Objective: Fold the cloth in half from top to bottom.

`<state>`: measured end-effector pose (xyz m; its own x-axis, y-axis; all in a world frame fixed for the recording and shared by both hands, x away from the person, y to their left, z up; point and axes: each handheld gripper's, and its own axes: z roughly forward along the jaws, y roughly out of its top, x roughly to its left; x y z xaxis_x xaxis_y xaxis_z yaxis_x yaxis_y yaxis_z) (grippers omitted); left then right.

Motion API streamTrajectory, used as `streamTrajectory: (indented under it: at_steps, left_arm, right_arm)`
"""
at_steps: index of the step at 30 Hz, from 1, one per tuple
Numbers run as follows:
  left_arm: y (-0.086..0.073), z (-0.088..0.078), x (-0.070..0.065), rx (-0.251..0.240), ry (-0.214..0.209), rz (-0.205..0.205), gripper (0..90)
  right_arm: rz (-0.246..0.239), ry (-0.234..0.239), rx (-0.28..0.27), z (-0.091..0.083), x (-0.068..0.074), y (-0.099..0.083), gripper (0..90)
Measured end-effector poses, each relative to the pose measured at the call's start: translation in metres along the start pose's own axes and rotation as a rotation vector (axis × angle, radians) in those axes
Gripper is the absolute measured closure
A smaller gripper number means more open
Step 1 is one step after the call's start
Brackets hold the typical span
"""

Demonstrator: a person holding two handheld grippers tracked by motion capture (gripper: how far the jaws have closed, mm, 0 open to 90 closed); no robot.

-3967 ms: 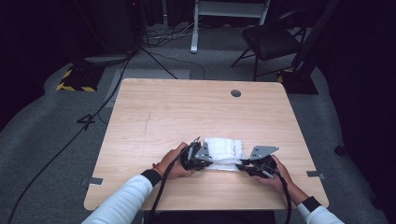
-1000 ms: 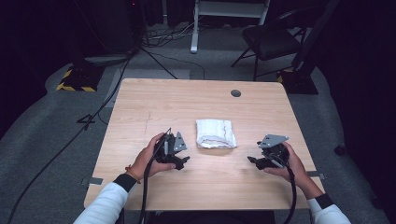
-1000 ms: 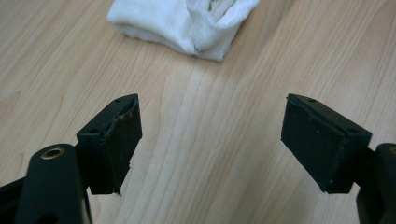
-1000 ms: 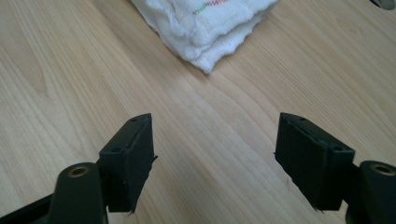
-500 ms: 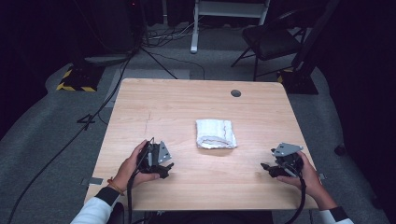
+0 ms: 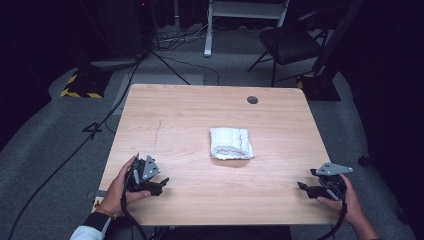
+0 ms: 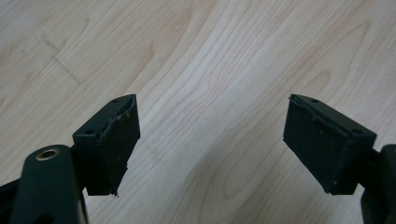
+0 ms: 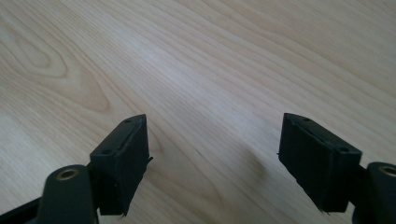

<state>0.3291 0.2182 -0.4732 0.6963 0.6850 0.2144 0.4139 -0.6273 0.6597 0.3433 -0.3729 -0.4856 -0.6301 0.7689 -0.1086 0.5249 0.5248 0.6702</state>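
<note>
Dark recording studio: stand legs (image 6: 210, 30), floor cables (image 6: 75, 145), hazard-taped base (image 6: 80, 86), lone table (image 6: 200, 115).

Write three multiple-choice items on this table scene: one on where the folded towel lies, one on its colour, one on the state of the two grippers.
1. Where does the folded towel lie?
A. near the middle of the table
B. at the table's front left corner
C. on the chair

2. What colour is the towel?
A. blue
B. white
C. black

3. How do the left gripper and the right gripper stand?
A. both shut on the towel
B. one open, one clamped on the towel
C. both open with nothing between the jaws

Answers:
1 A: in the high view it sits near the centre, apart from both hands.
2 B: the cloth is white, with a faint reddish line along one fold.
3 C: each gripper view shows the jaws spread with bare wood between them; the right jaws have just been opening.
</note>
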Motion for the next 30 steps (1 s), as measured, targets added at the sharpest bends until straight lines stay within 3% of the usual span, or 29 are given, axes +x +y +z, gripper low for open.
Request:
streamTrajectory:
  at_steps: [4,8,12,14,16,30]
  left_arm:
    - [-0.019,-0.005,0.012,-0.007,-0.009,-0.064,18.5]
    - [-0.032,-0.006,0.018,-0.014,-0.029,-0.11,18.5]
    - [-0.047,-0.004,0.022,0.004,-0.047,-0.162,18.6]
    - [-0.057,-0.002,0.026,-0.013,-0.097,-0.236,17.9]
    - [-0.059,-0.004,0.026,-0.011,-0.068,-0.264,18.4]
    - [-0.055,-0.001,0.025,-0.011,-0.072,-0.254,17.2]
  right_arm:
    - [0.047,0.0,-0.031,-0.006,-0.009,-0.018,24.6]
    - [0.146,0.014,-0.087,-0.01,-0.02,-0.039,24.5]
    - [0.165,-0.037,-0.093,-0.014,-0.023,-0.045,21.3]
    - [0.171,-0.03,-0.09,-0.015,-0.025,-0.047,20.9]
    - [0.182,-0.035,-0.089,-0.015,-0.025,-0.047,20.7]
    - [0.219,-0.079,-0.086,-0.012,-0.026,-0.045,20.0]
